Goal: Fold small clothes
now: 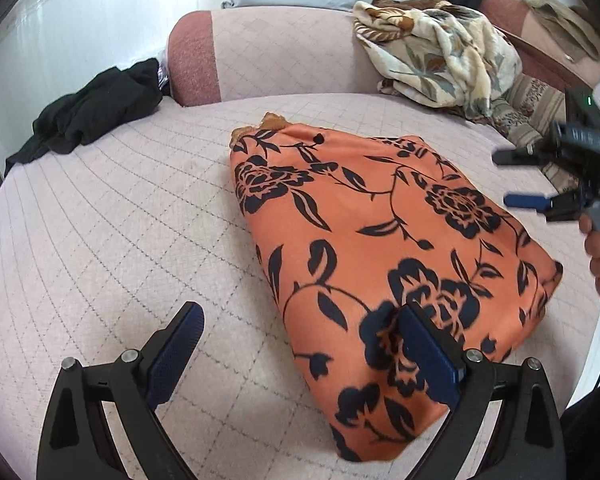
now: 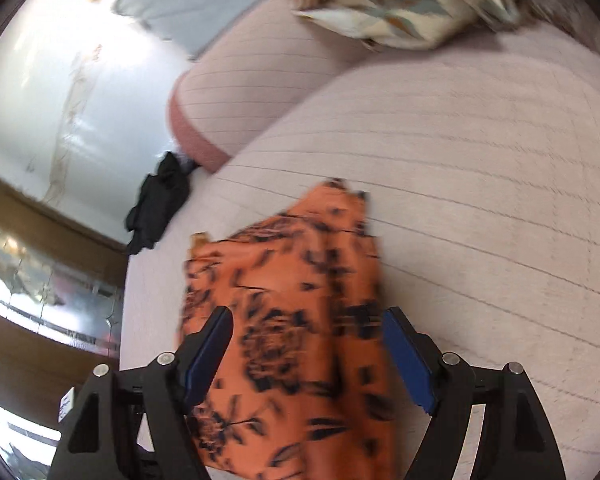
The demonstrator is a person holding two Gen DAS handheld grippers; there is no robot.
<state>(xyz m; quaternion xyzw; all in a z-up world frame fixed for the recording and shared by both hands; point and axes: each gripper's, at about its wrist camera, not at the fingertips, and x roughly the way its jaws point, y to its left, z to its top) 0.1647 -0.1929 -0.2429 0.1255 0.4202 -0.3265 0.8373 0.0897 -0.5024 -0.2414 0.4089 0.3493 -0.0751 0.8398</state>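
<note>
An orange garment with a black flower print (image 1: 380, 248) lies folded on the pale pink quilted cover (image 1: 120, 220). My left gripper (image 1: 300, 320) is open and empty, hovering over the garment's near left edge, its right finger above the cloth. My right gripper (image 1: 500, 178) shows at the right edge of the left wrist view, open, above the garment's right side. In the right wrist view the right gripper (image 2: 306, 328) is open and empty over the garment (image 2: 292, 320), which looks blurred.
A black garment (image 1: 88, 116) lies crumpled at the far left, also in the right wrist view (image 2: 160, 204). A cream floral blanket (image 1: 440, 52) is heaped at the back right. A pink bolster (image 1: 260, 52) runs along the back.
</note>
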